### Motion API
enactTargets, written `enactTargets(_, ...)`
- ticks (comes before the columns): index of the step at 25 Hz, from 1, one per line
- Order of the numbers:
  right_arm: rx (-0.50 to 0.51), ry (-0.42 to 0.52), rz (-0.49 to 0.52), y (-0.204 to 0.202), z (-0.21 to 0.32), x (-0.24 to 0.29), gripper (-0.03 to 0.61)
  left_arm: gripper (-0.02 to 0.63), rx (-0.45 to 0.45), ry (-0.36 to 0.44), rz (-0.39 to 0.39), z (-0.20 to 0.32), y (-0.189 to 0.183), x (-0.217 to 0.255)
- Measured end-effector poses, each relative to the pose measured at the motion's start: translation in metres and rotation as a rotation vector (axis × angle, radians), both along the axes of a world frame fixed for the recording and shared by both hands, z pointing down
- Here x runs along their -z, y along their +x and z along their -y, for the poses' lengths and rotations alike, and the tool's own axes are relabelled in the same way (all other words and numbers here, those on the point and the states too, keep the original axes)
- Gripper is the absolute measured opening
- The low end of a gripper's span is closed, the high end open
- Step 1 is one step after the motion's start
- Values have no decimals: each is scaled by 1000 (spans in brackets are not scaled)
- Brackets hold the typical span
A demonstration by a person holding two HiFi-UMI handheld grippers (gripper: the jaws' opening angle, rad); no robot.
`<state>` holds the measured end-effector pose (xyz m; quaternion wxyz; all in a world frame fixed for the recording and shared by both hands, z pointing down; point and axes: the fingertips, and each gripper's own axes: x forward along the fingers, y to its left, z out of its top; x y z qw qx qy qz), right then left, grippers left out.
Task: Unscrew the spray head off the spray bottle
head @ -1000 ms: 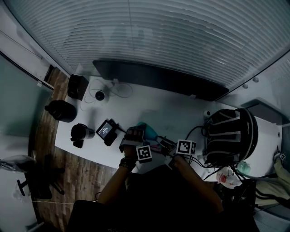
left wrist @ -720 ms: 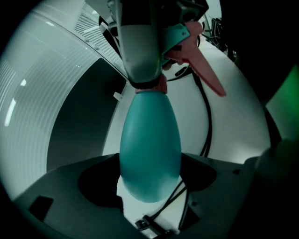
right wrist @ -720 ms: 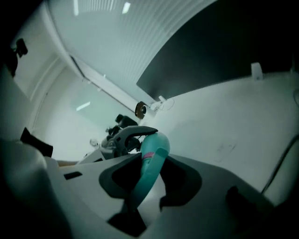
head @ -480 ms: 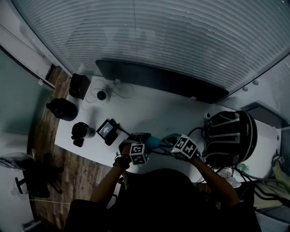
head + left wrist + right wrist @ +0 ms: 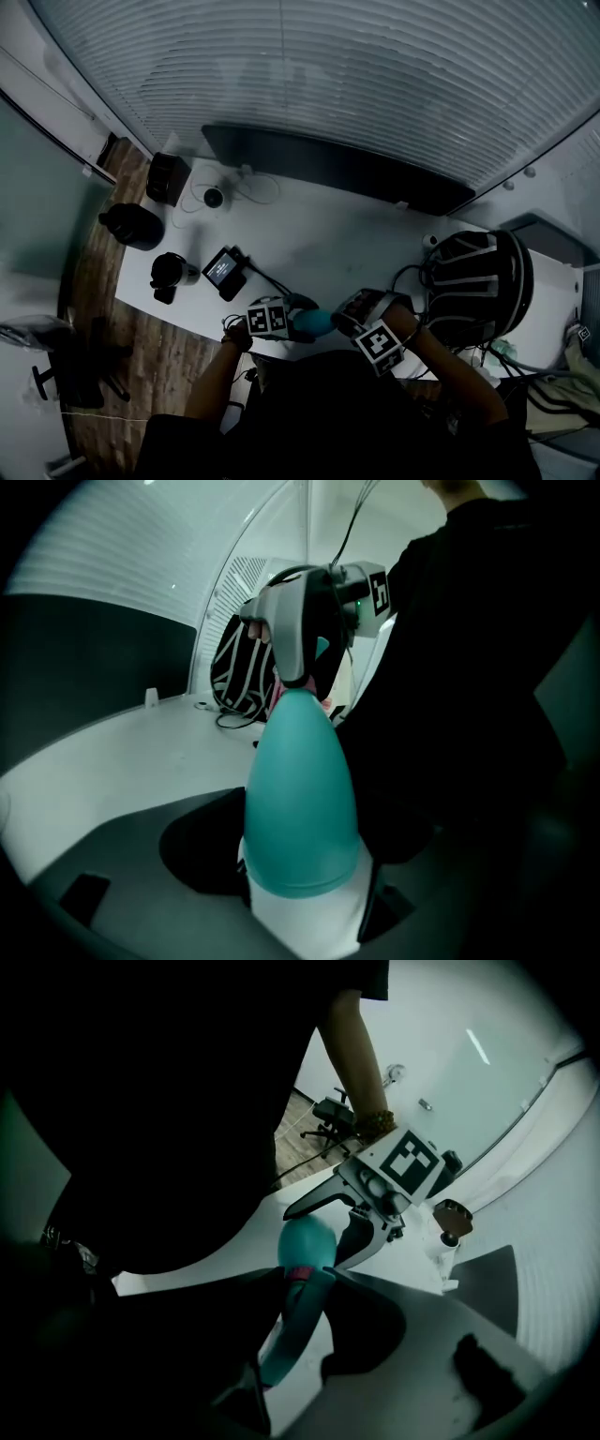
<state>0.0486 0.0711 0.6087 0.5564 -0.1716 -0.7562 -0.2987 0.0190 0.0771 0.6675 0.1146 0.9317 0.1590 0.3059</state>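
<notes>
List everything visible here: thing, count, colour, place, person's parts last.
white table: 1, white, centre
teal-and-white plastic spray bottle: 1, teal, white, held at table's near edge
teal spray head: 1, teal, on the bottle's neck
long black panel: 1, black, table's far edge
black box: 1, black, far left corner
black cup: 1, black, left near edge
small black screen device: 1, black, beside cup
black-and-white striped bag: 1, black, white, right end
black office chair: 1, black, floor at left
left claw: 1, dark, shut on bottle's white base
right claw: 1, dark, just closed on spray head
</notes>
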Motion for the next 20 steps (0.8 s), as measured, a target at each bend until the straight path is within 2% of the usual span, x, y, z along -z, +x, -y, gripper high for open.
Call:
enactTargets(5,-85,79,50,-2,22,-6,130,364,167,187,48,30,7,-10)
enactTargets(8,-142,132,89,-2,39,2,130,358,272,250,45,47,8,-12)
enactTargets(12,-239,232,185,-3,64,28,130,356,440,249,12,70,4,-20)
enactTargets(14,-381,236,314,-2,81,54,130,356,568,225,-36,89,-2,-16)
enactTargets(15,-497,202,408,1,91,67,130,356,636,211,-72,100,-5,-11)
enactTargets(16,-638,128,518,5,100,77,130,356,701,187,-127,110,-8,-4)
enactTargets(18,-931,-145,759,13,111,87,130,356,818,81,-310,123,-13,16)
enactTargets(20,-1110,-428,930,14,113,83,130,357,909,-70,-546,129,-15,49)
